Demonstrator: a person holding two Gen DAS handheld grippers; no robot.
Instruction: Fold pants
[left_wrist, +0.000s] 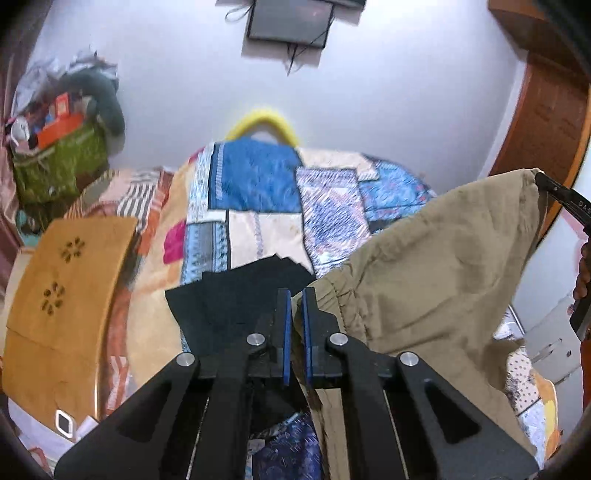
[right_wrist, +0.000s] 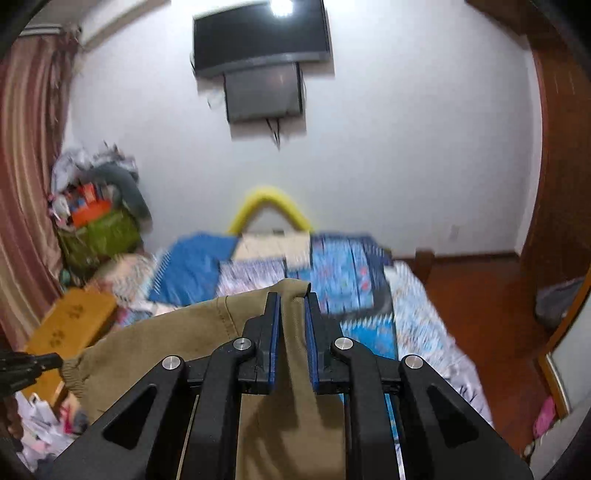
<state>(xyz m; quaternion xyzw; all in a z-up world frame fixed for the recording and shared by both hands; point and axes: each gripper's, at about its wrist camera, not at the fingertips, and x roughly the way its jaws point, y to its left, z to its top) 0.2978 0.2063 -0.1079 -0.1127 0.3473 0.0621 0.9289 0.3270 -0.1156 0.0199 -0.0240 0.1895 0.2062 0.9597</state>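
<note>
Khaki pants (left_wrist: 424, 273) hang gripped in both grippers' jaws (left (left_wrist: 294, 295), right (right_wrist: 289, 299)), legs cut off below.

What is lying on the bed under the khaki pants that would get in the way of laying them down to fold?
A black garment lies on the patchwork bedspread, just below the khaki pants that the left gripper and right gripper hold up. Nothing else visible blocks that spot.

Pants (left_wrist: 424, 266) khaki; folded cloth (left_wrist: 240, 291) black. Bedspread (left_wrist: 258, 192) blue/cream/pink patchwork, far hoop (left_wrist: 264, 120) yellow. Left board (left_wrist: 66, 266) ochre with flower cutouts; gripper pads (left_wrist: 287, 332) blue.
</note>
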